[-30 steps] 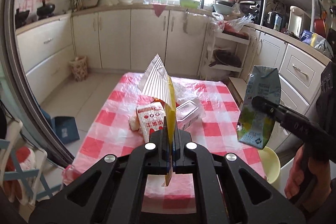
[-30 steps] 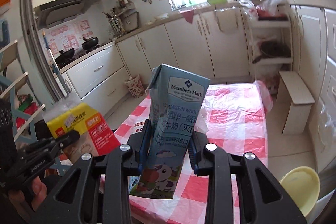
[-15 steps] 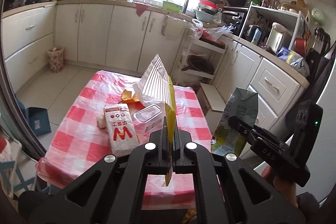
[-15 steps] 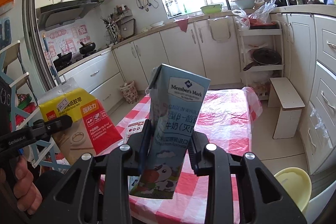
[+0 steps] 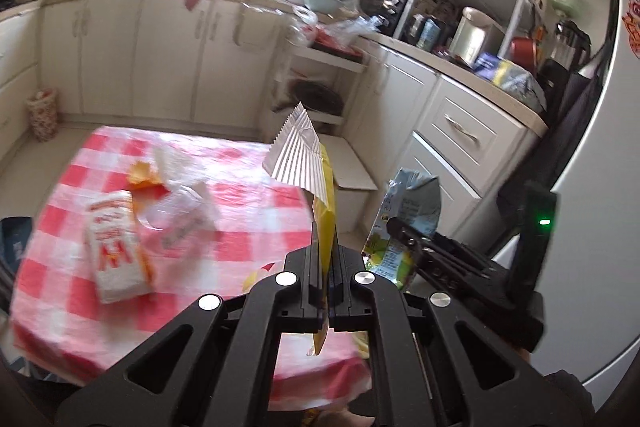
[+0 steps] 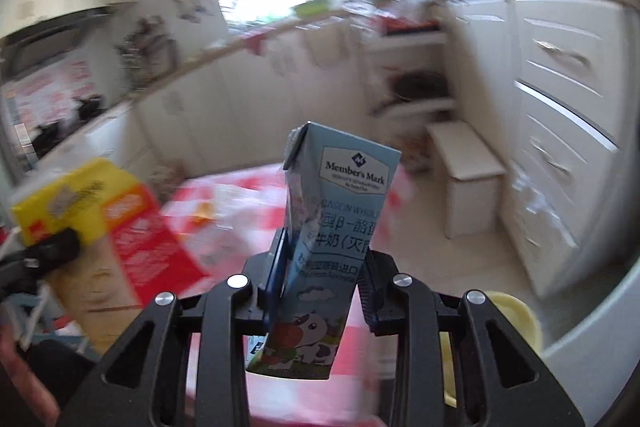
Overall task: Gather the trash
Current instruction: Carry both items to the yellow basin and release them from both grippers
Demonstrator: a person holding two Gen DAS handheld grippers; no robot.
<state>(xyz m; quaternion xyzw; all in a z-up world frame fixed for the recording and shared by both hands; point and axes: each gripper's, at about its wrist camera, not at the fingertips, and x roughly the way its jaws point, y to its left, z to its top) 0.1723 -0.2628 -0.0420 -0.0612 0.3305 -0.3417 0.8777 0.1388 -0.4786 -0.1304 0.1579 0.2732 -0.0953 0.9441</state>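
The right gripper clamps an upright blue milk carton. At left, the left gripper holds a yellow-and-red packet. Beyond lies a red-checked table; a yellow bowl sits near right.

The table under the red-and-white checked plastic cloth is the landmark. On its left half a white paper fast-food bag, a clear plastic box and crumpled orange-and-white wrappers lie close together; its right half is bare. Beyond its far right corner a low white step stool narrows the floor before the white drawer cabinets. By its near right corner stands a pale yellow round bin.
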